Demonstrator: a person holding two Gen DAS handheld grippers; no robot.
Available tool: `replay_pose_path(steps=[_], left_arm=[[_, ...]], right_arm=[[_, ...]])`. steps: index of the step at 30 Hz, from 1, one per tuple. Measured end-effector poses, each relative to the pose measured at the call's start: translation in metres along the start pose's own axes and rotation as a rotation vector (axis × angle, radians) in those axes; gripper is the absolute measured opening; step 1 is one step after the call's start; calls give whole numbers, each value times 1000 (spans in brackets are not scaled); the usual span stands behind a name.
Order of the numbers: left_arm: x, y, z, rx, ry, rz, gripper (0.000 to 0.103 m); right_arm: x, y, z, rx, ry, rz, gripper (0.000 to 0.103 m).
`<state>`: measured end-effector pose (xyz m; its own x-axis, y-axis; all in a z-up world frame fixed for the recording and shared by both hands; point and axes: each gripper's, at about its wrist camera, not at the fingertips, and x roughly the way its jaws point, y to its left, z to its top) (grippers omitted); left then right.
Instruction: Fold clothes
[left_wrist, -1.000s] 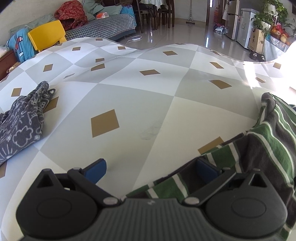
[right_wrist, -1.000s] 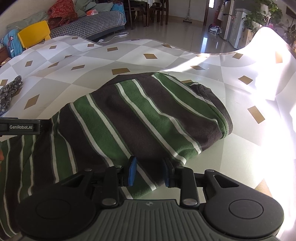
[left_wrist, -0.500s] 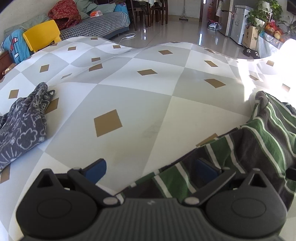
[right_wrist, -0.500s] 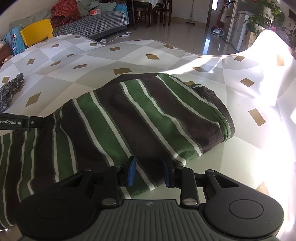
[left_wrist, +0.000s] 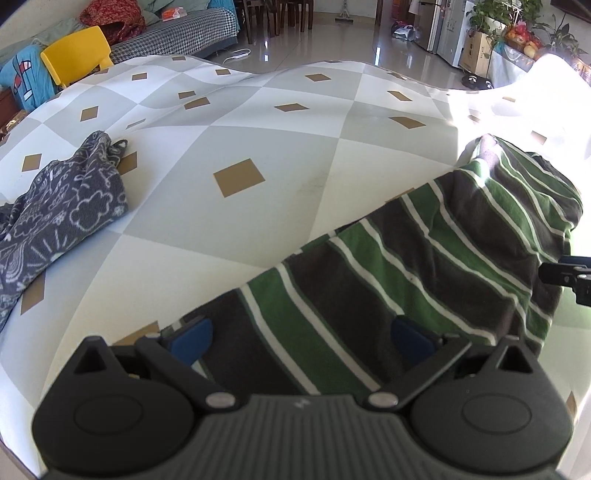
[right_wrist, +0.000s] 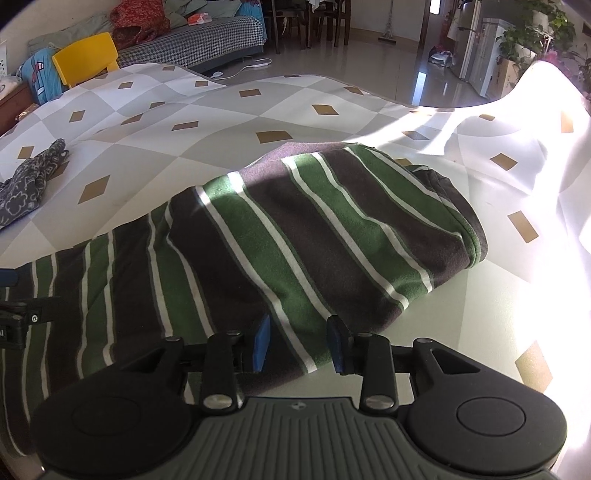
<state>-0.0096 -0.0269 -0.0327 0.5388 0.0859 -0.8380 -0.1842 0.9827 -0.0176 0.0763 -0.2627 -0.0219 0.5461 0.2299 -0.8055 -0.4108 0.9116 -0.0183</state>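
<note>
A green, dark grey and white striped garment (right_wrist: 303, 240) lies folded on the checked table cover (right_wrist: 184, 147); the left wrist view shows the garment (left_wrist: 424, 266) at the right. My left gripper (left_wrist: 301, 338) is open wide, low over the garment's near left part, with cloth spread between its blue pads (left_wrist: 192, 339). My right gripper (right_wrist: 300, 345) has its fingers drawn close on the garment's near edge, with a fold of striped cloth between the pads (right_wrist: 263, 343). The garment's underside is hidden.
A dark grey patterned garment (left_wrist: 62, 206) lies crumpled at the table's left. Beyond the table stand a yellow chair (left_wrist: 77, 55), a checked sofa (left_wrist: 177, 37) and plants with boxes (left_wrist: 491, 33). Strong sunlight washes out the right side of the table (right_wrist: 535, 192).
My left gripper has moved right, from bare table onto the striped garment, staying open. The right gripper has kept its place and its narrow gap on the cloth.
</note>
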Motion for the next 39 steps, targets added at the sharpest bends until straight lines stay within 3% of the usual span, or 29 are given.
replay_pose_path(steps=[5,8,12,22,31,39], left_arm=[[-3,18,-16,-35,10,-17,103],[-2,26,-17,-23,1,22,103],[4,49,-17,-94,6,56,103],[7,65,-12,-141,-1,99,103],[6,76,-9,-197,14,136,103],[-7,72,-17,-185,11,102,103]], right_arm=[[1,18,-11,-57,7,20,36],[3,20,-14,-83,-7,11,38],[2,17,-15,-63,-10,10,39],[-13,22,-22,26,-4,-46,39],[-57,72,-52,13,-44,110,39],[-67,115,-90,29,17,304,39]])
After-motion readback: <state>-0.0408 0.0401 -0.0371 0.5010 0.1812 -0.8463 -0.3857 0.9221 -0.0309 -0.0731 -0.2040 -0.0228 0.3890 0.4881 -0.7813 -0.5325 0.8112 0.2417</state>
